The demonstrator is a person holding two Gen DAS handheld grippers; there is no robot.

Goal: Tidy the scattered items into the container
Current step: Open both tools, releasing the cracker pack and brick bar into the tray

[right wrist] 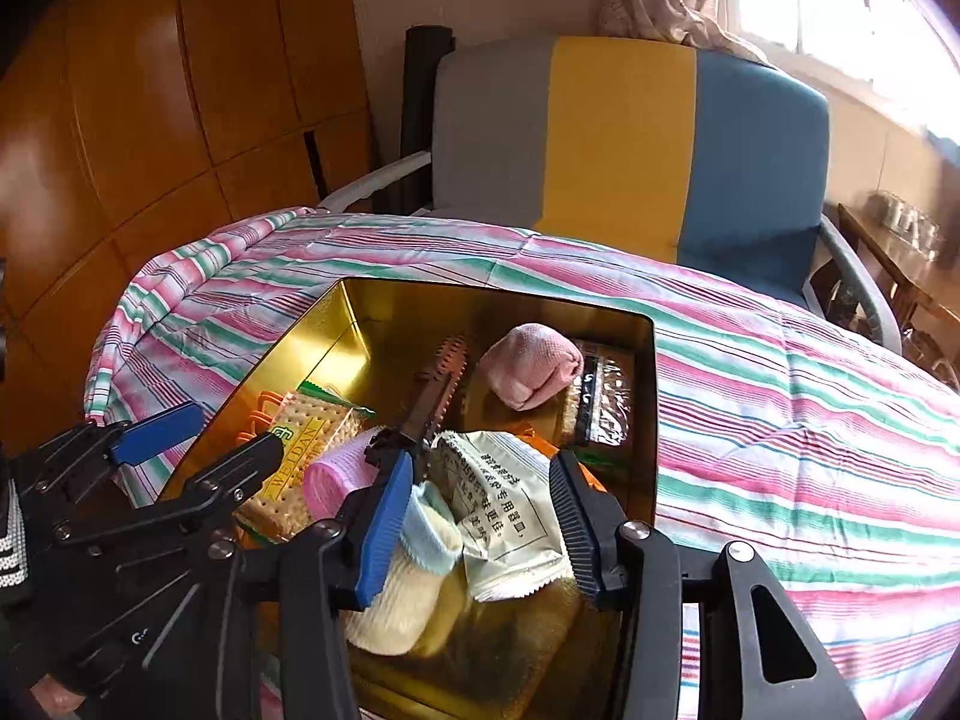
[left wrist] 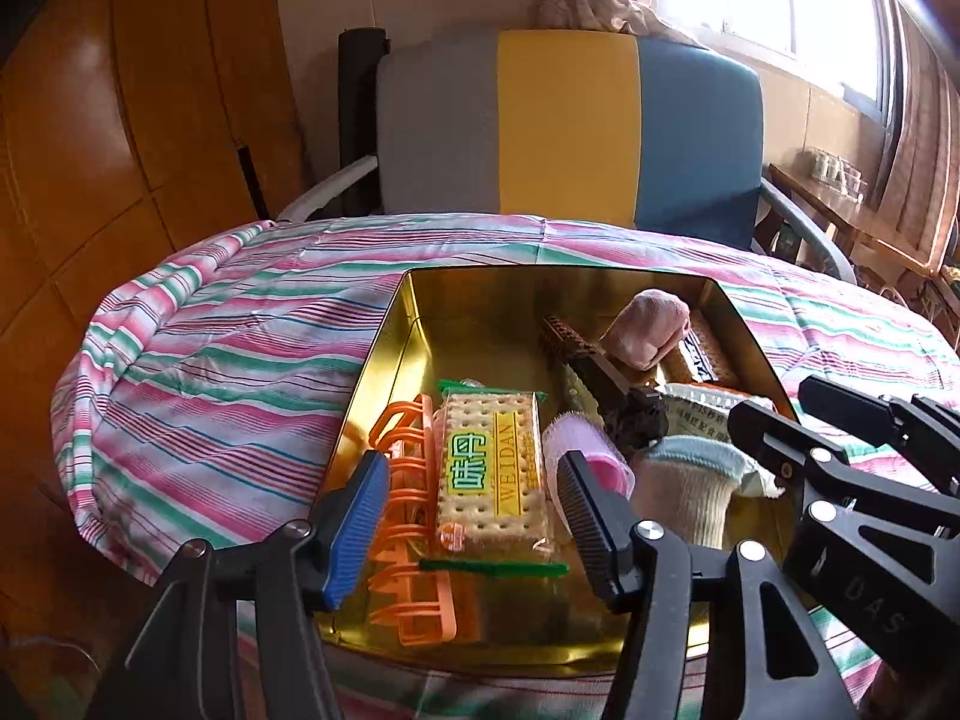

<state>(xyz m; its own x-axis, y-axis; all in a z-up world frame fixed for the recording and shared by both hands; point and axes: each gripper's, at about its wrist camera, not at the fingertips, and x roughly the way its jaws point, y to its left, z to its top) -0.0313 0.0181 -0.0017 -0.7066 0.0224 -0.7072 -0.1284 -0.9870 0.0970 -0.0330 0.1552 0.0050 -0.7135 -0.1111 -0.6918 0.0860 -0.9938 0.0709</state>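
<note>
Both claws, left and right, released over tin; could snag sock at 6 o'clock, tipping it out

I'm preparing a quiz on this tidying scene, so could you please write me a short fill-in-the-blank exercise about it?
1. The cracker packet lies inside the ____ tin.
2. The comb-like plastic piece beside the crackers is ____ in colour.
3. The tin rests on a ____ cloth.
4. The left gripper and right gripper both hold ____.

Missing words: gold; orange; striped; nothing
</note>
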